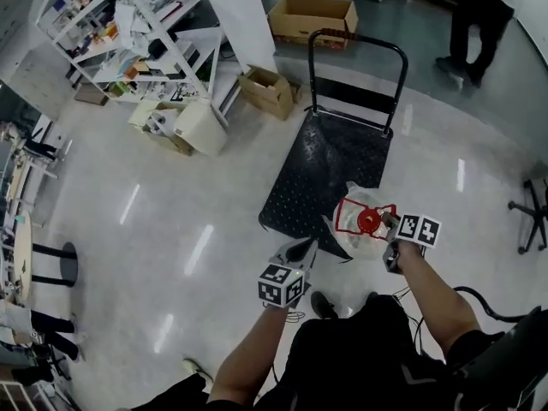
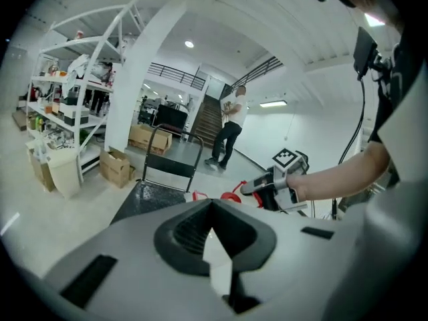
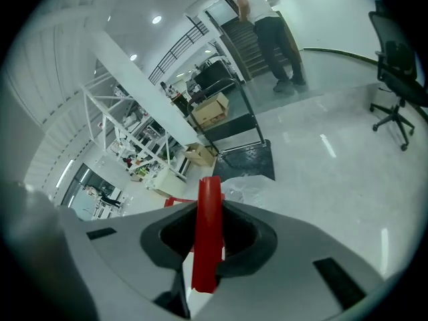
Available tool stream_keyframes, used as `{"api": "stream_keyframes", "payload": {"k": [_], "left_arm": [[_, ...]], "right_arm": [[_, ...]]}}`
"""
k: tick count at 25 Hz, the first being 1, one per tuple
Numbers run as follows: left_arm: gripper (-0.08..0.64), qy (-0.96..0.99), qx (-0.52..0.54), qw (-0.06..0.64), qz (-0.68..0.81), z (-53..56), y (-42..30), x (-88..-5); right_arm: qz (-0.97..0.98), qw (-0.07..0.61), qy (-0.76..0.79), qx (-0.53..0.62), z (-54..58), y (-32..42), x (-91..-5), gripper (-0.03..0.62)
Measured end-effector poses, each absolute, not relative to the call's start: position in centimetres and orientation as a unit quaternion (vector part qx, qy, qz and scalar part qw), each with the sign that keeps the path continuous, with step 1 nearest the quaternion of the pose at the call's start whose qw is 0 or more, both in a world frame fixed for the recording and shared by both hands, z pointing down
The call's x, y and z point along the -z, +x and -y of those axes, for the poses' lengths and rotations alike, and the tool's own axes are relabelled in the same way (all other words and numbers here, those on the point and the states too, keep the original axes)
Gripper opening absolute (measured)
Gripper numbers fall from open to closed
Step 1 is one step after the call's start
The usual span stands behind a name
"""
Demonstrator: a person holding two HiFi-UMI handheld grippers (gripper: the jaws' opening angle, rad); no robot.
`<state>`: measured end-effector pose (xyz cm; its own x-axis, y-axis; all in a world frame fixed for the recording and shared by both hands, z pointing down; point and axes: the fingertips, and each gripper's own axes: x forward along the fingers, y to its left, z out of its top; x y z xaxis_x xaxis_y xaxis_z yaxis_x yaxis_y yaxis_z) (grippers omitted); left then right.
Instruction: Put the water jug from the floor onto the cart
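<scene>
The clear water jug (image 1: 364, 229), with a red cap and a red handle, hangs off the floor over the near edge of the black platform cart (image 1: 330, 165). My right gripper (image 1: 392, 240) is shut on the red handle (image 3: 208, 233), which runs upright between its jaws; clear plastic of the jug (image 3: 244, 189) shows just beyond. My left gripper (image 1: 295, 255) sits to the jug's left, apart from it, jaws together with nothing between them. In the left gripper view my left gripper (image 2: 212, 206) points at the cart (image 2: 150, 196) and at the right gripper (image 2: 257, 187).
The cart's upright push bar (image 1: 355, 75) stands at its far end. Cardboard boxes (image 1: 312, 15) (image 1: 267, 91) and white shelving (image 1: 128, 32) lie to the back left beside a white column (image 1: 244, 15). A person (image 1: 475, 24) stands at the back right. An office chair (image 1: 535, 212) is at the right.
</scene>
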<state>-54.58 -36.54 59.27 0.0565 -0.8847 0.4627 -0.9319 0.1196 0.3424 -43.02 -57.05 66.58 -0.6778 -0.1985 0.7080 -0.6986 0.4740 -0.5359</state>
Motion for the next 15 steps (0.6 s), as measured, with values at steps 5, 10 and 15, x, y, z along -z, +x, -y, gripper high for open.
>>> {"api": "stream_keyframes", "payload": {"k": [5,10,15], "left_arm": [[-0.005,0.623,-0.02,0.307,0.719,34.0,-59.6,-59.2],[-0.005,0.585,-0.019,0.325,0.743,31.9,-62.6,-61.1],[-0.005,0.552,-0.022,0.346,0.758,31.0,-64.5,-61.8]], "right_arm": [[0.823,0.307,0.231,-0.419,55.2,-51.6,-66.1,0.074],[0.824,0.34,0.186,-0.414,52.8,-57.3,-68.7,0.074],[0.814,0.382,0.144,-0.413,51.0,-62.2,-71.8,0.074]]}}
